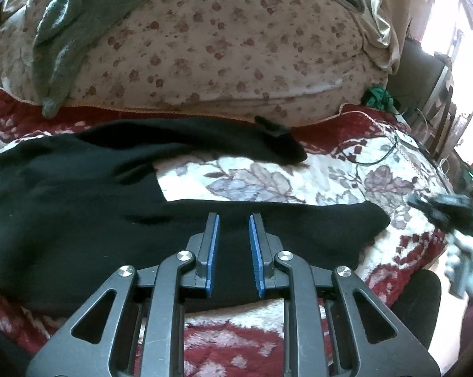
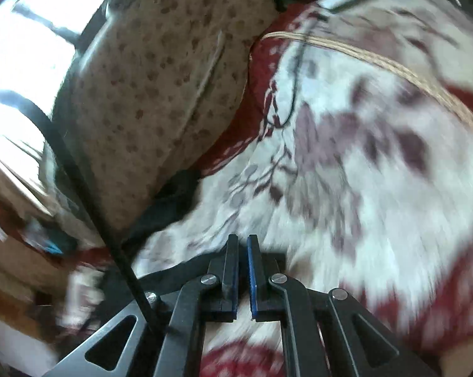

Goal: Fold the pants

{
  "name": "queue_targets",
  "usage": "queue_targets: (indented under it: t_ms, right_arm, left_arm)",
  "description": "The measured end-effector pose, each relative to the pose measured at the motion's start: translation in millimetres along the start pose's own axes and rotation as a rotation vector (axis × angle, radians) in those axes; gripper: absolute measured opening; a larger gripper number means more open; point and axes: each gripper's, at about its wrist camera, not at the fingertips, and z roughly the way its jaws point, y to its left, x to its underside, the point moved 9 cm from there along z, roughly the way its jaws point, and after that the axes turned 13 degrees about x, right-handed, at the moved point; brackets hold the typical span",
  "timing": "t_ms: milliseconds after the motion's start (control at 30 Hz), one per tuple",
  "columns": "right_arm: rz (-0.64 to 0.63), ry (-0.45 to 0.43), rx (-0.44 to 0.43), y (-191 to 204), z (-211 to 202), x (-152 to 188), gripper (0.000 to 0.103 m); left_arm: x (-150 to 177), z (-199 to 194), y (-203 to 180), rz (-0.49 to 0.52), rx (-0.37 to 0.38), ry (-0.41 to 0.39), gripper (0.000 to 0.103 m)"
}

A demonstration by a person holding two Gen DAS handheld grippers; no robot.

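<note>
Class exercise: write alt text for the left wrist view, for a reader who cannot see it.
Black pants lie spread on a floral quilt, legs apart. The left gripper hangs over the near leg, jaws slightly apart, holding nothing. A spotted pillow lies behind.

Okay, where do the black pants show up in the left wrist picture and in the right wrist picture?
Left wrist: the black pants spread across the middle and left, both legs running rightward.
Right wrist: only blurred black cloth at lower left, likely a leg end.
Shared landmark: the spotted pillow, beyond the pants in both.
</note>
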Motion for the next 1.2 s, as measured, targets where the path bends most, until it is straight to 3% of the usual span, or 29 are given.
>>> queue_targets:
  t_ms: [33,67,133,200,267,333,400,533,633,767,833,900,1033,1067,1133,1200]
  right_arm:
    - [-0.039,-0.015,0.027,7,6,-4,0.005]
    - [-0.065,-0.007,-0.003,21,13,-5,0.006]
    - [-0.082,0.062,-0.104,41,21,2,0.020]
    - [-0.176,0.099,-0.090,51,23,15,0.040]
    - [-0.311,0.120,-0.008,51,24,32,0.040]
    - [-0.362,0.140,0.046,41,21,46,0.041]
    - [-0.361,0.140,0.049,29,15,52,0.041]
    - [-0.390,0.131,0.085,9,19,58,0.041]
    - [-0.440,0.121,0.094,-1,30,55,0.042]
    - [-0.404,0.167,-0.007,6,51,50,0.041]
    - [-0.392,0.160,-0.055,12,51,47,0.029]
    - [-0.374,0.123,-0.114,21,42,41,0.010]
    - [-0.325,0.068,-0.256,36,16,23,0.008]
    - [-0.317,0.063,-0.277,40,14,18,0.008]
    - [-0.318,0.063,-0.282,49,19,8,0.008]
    - [-0.354,0.049,-0.237,63,28,0,0.008]
  left_arm:
    - [0,-1,-3,0.009,-0.008,-0.002,0.017]
    - [-1,-2,-5,0.020,-0.014,-0.007,0.017]
    - [-1,-3,-10,0.060,-0.027,-0.011,0.017]
    - [1,1,-18,0.087,0.000,0.004,0.017]
    - [8,8,-31,0.092,0.076,0.035,0.018]
    - [20,16,-47,0.096,0.163,0.086,0.030]
    - [33,22,-60,0.110,0.224,0.122,0.035]
    - [50,36,-91,0.198,0.266,0.181,0.035]
    - [48,44,-111,0.243,0.292,0.179,0.035]
    - [38,64,-125,0.260,0.305,0.179,0.035]
    - [39,83,-124,0.269,0.270,0.203,0.035]
    - [44,99,-123,0.287,0.231,0.236,0.035]
    - [54,134,-119,0.311,0.172,0.307,0.035]
    - [52,138,-118,0.281,0.192,0.309,0.033]
    - [42,150,-111,0.213,0.204,0.336,0.013]
    - [29,160,-104,0.150,0.226,0.359,0.011]
